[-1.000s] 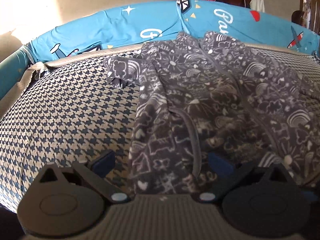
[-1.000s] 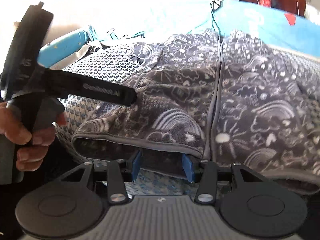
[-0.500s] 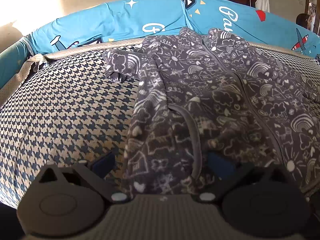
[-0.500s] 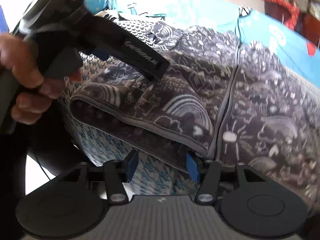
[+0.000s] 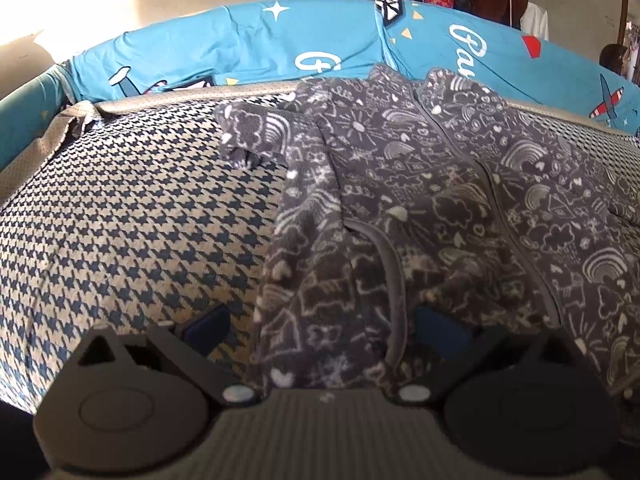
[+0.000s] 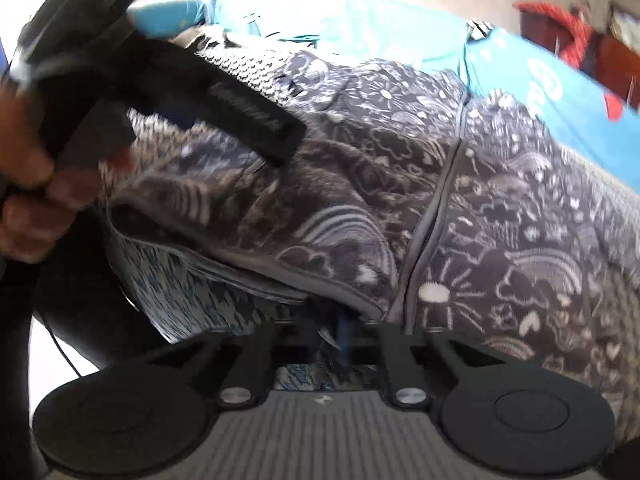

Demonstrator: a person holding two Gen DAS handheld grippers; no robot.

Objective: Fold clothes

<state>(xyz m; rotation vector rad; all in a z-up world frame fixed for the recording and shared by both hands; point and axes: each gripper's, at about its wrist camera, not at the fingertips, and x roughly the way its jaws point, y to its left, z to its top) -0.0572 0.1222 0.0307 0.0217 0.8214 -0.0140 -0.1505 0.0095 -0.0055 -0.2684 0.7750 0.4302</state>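
Right wrist view: the right gripper has its blue pads pinched together on the hem of the grey patterned fleece jacket, which lies spread on the houndstooth cushion. Left gripper stands wide apart, straddling the jacket's hem corner. A one-sided lift could skew the fold, since only one corner is held.
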